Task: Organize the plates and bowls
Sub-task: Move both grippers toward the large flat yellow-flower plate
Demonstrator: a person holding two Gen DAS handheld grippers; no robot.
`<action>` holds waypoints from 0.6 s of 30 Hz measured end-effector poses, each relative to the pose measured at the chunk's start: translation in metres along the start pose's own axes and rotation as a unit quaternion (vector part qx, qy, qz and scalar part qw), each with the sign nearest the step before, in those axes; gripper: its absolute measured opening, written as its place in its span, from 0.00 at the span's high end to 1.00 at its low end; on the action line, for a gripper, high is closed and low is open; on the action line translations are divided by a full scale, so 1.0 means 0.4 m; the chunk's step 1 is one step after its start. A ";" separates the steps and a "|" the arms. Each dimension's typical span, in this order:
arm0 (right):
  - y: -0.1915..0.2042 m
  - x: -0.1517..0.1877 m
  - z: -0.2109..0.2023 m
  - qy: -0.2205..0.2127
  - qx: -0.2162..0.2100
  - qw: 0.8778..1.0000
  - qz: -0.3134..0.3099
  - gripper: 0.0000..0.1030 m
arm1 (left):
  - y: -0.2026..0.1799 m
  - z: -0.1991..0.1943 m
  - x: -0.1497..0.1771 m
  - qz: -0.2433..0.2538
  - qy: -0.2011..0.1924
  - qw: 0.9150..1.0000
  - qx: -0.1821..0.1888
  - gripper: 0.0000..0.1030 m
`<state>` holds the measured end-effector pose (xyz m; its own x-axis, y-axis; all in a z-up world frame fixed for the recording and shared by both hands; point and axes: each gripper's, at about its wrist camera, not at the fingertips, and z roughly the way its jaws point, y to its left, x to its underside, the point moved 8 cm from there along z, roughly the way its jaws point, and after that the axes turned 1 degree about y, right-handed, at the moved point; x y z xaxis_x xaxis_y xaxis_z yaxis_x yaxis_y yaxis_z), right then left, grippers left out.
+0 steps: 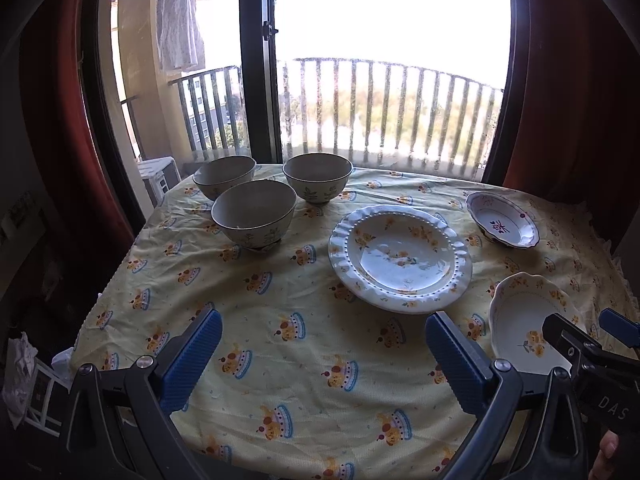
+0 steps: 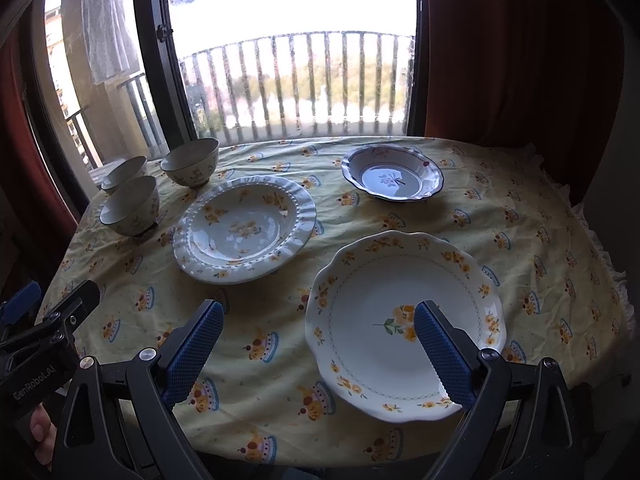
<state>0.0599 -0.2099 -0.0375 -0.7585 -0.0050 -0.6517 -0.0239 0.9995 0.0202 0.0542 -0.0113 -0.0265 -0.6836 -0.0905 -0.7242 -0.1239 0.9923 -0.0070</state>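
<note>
Three grey-rimmed bowls [image 1: 254, 212] [image 2: 130, 206] stand grouped at the table's far left. A ruffled plate with yellow flowers [image 1: 400, 258] [image 2: 244, 228] lies in the middle. A smaller plate with a purple flower [image 1: 502, 220] [image 2: 392, 172] sits at the far right. A scalloped plate with yellow flowers [image 1: 520, 320] [image 2: 404, 320] lies near the front right. My left gripper [image 1: 322, 344] hangs open above bare cloth at the front. My right gripper [image 2: 318, 336] is open, its right finger over the scalloped plate's centre, holding nothing.
A yellow patterned tablecloth [image 1: 280, 312] covers the table, which backs onto a window and balcony railing [image 1: 380, 112]. Red curtains [image 2: 520, 60] hang at both sides. A person's fingers [image 2: 38, 428] show at the lower edges.
</note>
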 end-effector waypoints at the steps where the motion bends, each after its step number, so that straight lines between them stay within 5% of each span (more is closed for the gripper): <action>1: 0.000 -0.007 -0.002 0.002 -0.003 1.000 0.000 0.05 | -0.003 -0.003 -0.007 0.003 0.000 1.000 0.000 0.01; 18: 0.053 -0.103 -0.052 0.013 -0.003 1.000 0.023 0.05 | 0.005 0.001 -0.091 0.042 0.050 0.998 0.013 0.02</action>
<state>0.0771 -0.1892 0.0053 -0.7758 0.0393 -0.6297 0.0064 0.9985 0.0544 0.0794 -0.0060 -0.0004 -0.7588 -0.0140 -0.6512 -0.0455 0.9985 0.0315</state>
